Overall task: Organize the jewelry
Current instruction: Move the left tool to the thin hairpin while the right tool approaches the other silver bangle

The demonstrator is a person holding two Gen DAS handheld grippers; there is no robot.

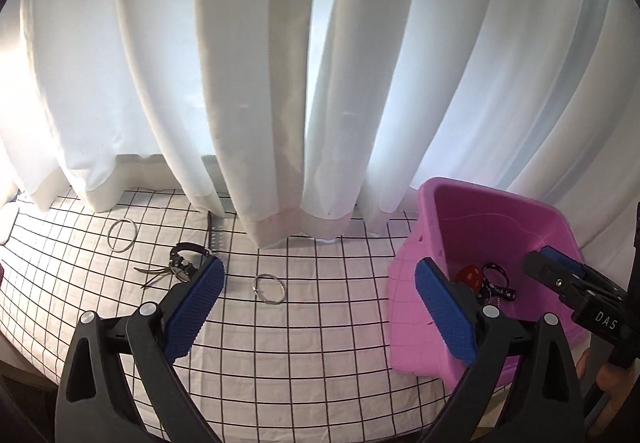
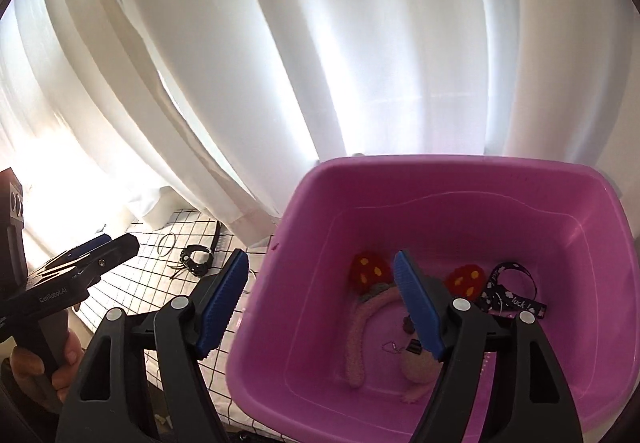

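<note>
Both my jaws are spread wide and hold nothing. Left gripper (image 1: 316,307) hangs over the checked cloth (image 1: 320,323); right gripper (image 2: 320,307) hangs over the pink bin (image 2: 460,179), one finger past its left rim, one inside.

Still out on the cloth, left view:
- small ring (image 1: 270,288), 12 o'clock between my left jaws, near. Thin metal hoop, lying flat. Light, stiff, slick. Judgement: a flat pinch will likely skate off; better to close across the wire at one edge, one pad in the hole, one outside.
- watch (image 1: 185,263), 10 o'clock, just behind my left pad. Heaviest piece, rigid case, floppy strap. Grab the case, not the strap.
- a thin metal piece just left of the watch; can't tell what it is.
- big ring (image 1: 122,235), 10 o'clock, further back, near the curtain (image 1: 260,83). Same handling as the small one.

Already in the bin, right view: red spotted plush bits (image 2: 370,267), a pink fuzzy band (image 2: 362,331), a dark printed ribbon (image 2: 510,293), a fine chain, barely visible. All soft and light.

Cloth is soft, so it may bunch up if the pads press down hard.
</note>
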